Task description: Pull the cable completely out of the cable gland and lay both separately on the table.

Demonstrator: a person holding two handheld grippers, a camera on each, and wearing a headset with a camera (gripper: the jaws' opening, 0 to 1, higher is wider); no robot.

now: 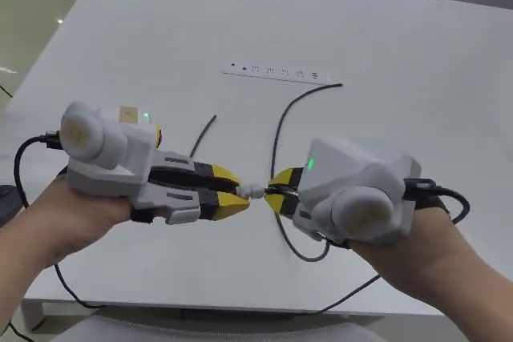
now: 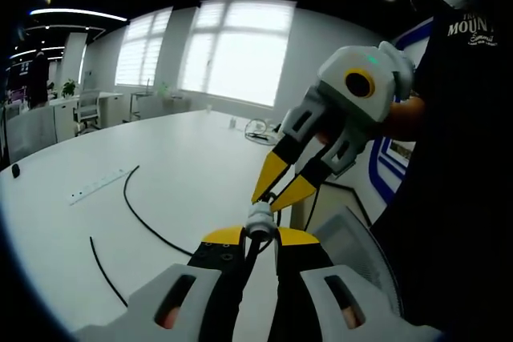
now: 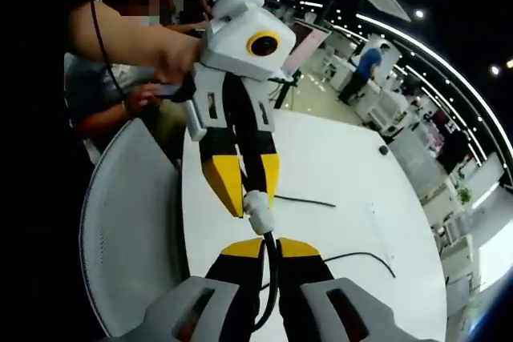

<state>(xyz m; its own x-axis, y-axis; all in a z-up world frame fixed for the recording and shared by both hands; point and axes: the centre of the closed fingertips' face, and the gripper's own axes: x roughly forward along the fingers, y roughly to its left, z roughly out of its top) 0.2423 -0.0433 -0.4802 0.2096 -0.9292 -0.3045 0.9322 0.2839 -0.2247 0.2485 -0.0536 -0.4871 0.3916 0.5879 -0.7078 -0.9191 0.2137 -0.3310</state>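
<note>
Cable gland [image 1: 255, 191], small and white, is pinched in the nearly closed yellow tips of the left gripper [image 1: 243, 195], above the worktop [image 1: 385, 54]. Tip to tip with it, the right gripper [image 1: 272, 191] is clamped on the black cable [image 1: 276, 138] just beside the gland.

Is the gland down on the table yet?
No, the gland is up off the table, clamped at the tips of the left hand-held gripper.
</note>
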